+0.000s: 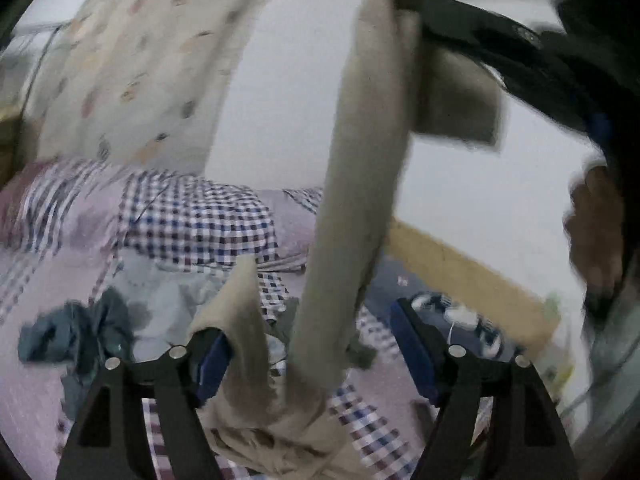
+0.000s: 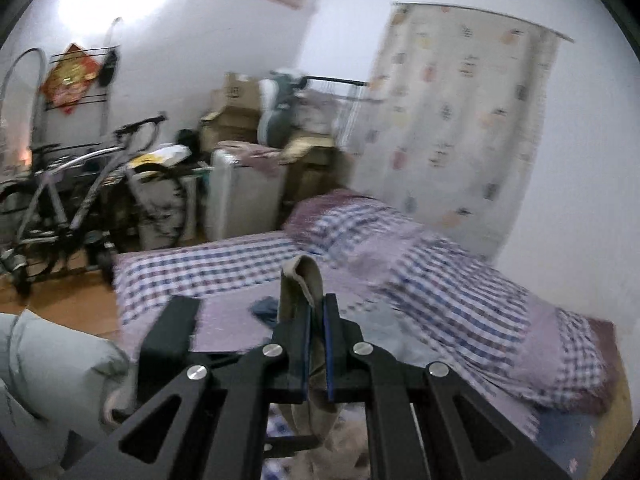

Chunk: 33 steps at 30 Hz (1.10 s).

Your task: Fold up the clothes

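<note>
- Right gripper (image 2: pixel 316 344): its jaws stand nearly together, pinching a folded edge of a beige garment (image 2: pixel 301 280). A short loop of cloth sticks up above the blue pads; the rest hangs below them.
- Left gripper (image 1: pixel 310 344): its jaws stand wide apart. The garment (image 1: pixel 360 184) runs up between them, and a peak of cloth lies against the left pad. Whether it is caught there or only draped, I cannot tell.
- The garment is held in the air above the bed (image 1: pixel 48 288), stretched as a long band from low near the left gripper up to the right gripper, high in the left view.
- It looks soft, light and limp, sagging and bunching wherever it is not held. Judged from this, one pinch lets it twist, so a second hold on an edge or hem, well apart from the first, should spread it flat.
- Beyond: other clothes (image 1: pixel 76 328) lie crumpled on the checked bed. A patterned curtain (image 2: pixel 464 120) hangs behind; a bicycle (image 2: pixel 84 184) stands off to the side.
</note>
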Tool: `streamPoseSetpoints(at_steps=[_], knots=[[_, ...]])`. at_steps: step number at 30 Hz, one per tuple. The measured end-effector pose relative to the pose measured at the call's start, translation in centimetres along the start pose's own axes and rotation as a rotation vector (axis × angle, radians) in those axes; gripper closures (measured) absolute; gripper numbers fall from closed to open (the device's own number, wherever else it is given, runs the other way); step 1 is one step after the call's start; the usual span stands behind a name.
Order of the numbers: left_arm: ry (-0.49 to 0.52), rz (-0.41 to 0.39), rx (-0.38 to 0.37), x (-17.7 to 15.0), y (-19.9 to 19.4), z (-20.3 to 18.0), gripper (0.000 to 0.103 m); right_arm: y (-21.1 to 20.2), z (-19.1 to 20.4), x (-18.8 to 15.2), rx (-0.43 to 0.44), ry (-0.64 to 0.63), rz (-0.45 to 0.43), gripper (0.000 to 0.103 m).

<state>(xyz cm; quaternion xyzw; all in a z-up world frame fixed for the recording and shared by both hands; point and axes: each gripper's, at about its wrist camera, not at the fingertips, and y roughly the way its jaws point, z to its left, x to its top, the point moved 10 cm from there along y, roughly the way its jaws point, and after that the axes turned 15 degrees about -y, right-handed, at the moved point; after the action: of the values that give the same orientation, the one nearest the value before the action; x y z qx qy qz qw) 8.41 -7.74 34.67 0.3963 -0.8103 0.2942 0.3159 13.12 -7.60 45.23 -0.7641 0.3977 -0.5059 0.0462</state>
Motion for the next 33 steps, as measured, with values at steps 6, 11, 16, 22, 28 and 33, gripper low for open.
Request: streamPoseSetpoints(at_steps=[6,11,16,22,28,33], knots=[[-0.195,-0.057,0.121,4.1,-4.7,9.9,0.097,4.3,6.4,1.5,0.162,-0.03,-0.019,0.091],[-0.269,-0.066,0.119,5.5,-8.0,18.9,0.097,5.9,4.4,-1.4,0.18,0.036,-0.043,0.04],[-0.412,-0.038,0.148,2.5,-7.5,29.0,0.097,12.1,2.2,-8.5,0.195,0.117,0.074,0.037],[-0.674,0.0,0.187,-4.4,-7.2,40.0,0.053,21.8,2.2,-18.8,0.241,0.176,0.285,0.037],[-0.878,-0.117,0.149,-9.6,-11.2,45.4,0.037,29.3,5.5,-24.5,0.31,0.099,0.393,0.038],[-0.882,-0.104,0.109,-11.6,-13.6,45.5,0.037,36.0,11.0,-24.5,0.417,0.01,0.406,0.038]])
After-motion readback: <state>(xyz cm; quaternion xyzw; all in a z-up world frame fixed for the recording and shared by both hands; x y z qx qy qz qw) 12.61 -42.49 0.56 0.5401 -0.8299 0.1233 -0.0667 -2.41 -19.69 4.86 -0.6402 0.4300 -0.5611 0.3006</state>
